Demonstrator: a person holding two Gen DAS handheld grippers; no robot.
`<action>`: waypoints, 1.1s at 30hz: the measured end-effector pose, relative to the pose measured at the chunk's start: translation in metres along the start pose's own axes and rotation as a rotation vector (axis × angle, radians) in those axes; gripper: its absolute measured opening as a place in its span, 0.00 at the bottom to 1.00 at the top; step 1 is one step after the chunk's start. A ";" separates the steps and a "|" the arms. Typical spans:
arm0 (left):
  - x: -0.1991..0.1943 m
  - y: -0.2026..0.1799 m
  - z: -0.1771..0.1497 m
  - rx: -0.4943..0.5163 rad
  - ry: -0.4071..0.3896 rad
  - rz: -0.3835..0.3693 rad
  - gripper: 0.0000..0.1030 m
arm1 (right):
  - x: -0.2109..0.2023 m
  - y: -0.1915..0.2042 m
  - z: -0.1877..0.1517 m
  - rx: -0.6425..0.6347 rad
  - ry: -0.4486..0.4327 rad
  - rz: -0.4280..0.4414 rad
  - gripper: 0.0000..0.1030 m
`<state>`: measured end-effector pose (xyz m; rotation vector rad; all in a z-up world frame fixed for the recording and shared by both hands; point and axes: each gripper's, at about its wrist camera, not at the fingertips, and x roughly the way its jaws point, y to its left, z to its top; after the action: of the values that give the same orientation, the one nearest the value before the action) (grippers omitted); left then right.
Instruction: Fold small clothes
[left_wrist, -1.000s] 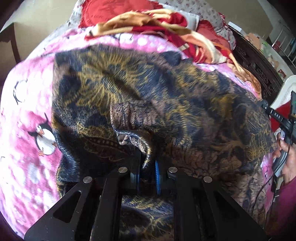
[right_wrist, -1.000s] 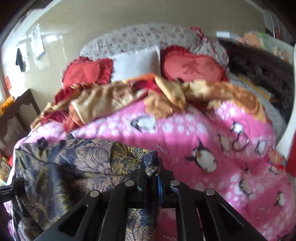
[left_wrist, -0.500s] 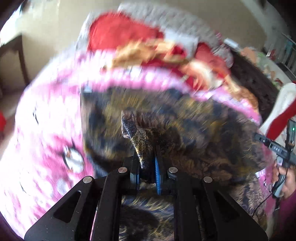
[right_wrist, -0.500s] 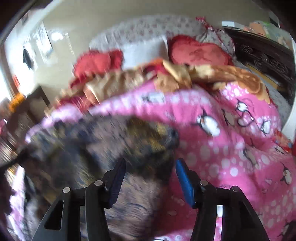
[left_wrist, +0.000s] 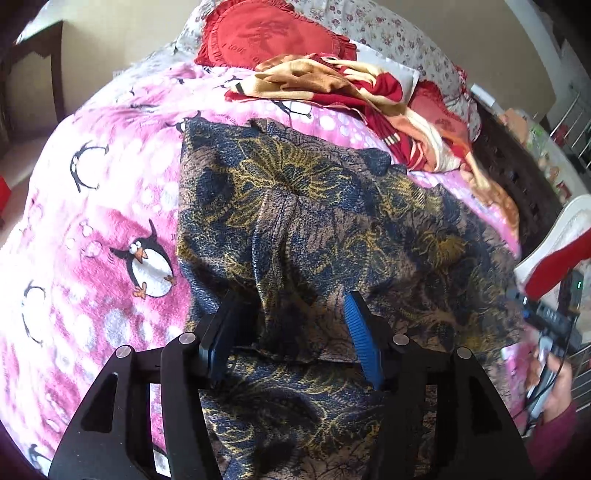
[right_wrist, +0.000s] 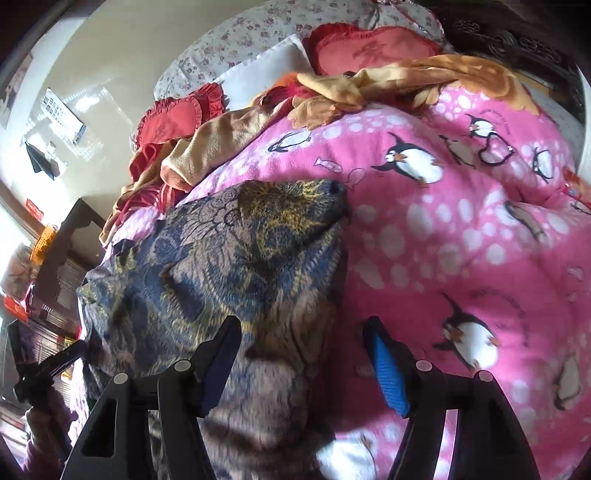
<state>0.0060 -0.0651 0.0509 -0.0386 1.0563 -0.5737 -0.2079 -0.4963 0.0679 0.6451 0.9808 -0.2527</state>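
Note:
A dark blue, brown and gold patterned garment lies spread on the pink penguin blanket, with one fold laid over its near part. My left gripper is open just above the garment's near fold, holding nothing. In the right wrist view the same garment lies left of centre. My right gripper is open over its right edge, empty. The other handle shows at the right edge of the left wrist view.
A heap of red and orange cloth and red heart cushions lie at the head of the bed. A dark carved bed frame runs along the right. A dark wooden cabinet stands left of the bed.
Both grippers were shut on corners of the garment a second ago. The right one let go first, then the left; the folded cloth now lies on the blanket.

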 end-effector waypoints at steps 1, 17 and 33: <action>-0.003 -0.001 0.002 0.010 -0.008 0.008 0.56 | 0.004 -0.001 0.004 0.011 -0.008 -0.003 0.65; 0.029 0.047 0.044 -0.054 -0.015 -0.091 0.81 | 0.030 0.001 0.043 -0.080 -0.062 0.027 0.76; -0.005 0.032 0.069 0.027 -0.253 -0.039 0.10 | 0.002 0.060 0.094 -0.323 -0.307 -0.108 0.06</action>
<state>0.0751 -0.0518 0.0803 -0.1054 0.8027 -0.6011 -0.1135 -0.5063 0.1260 0.2479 0.7392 -0.2721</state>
